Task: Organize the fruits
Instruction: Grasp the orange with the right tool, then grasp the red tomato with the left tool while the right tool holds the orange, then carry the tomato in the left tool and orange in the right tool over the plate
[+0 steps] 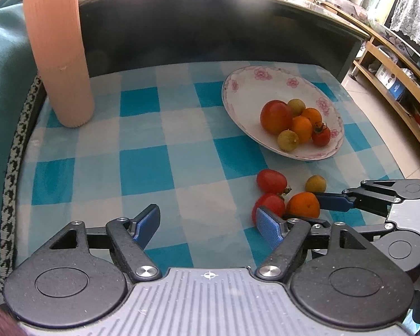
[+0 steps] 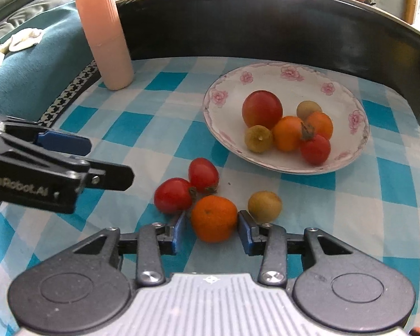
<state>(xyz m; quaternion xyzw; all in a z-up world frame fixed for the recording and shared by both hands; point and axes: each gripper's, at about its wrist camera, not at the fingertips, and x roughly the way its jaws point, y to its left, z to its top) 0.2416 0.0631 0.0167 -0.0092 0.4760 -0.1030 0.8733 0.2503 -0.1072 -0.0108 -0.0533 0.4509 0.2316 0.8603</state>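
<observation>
A floral white plate holds a large red-orange tomato, oranges, small yellow-green fruits and a small red tomato. On the checked cloth in front lie two red tomatoes, an orange and a yellow-green fruit. My right gripper is open with its pads either side of the loose orange, close to it. My left gripper is open and empty over the cloth, left of the loose fruit.
A tall ribbed peach-coloured container stands at the back left. A dark raised wall borders the cloth behind. A teal fabric lies at the left edge. Wooden shelving stands at the right.
</observation>
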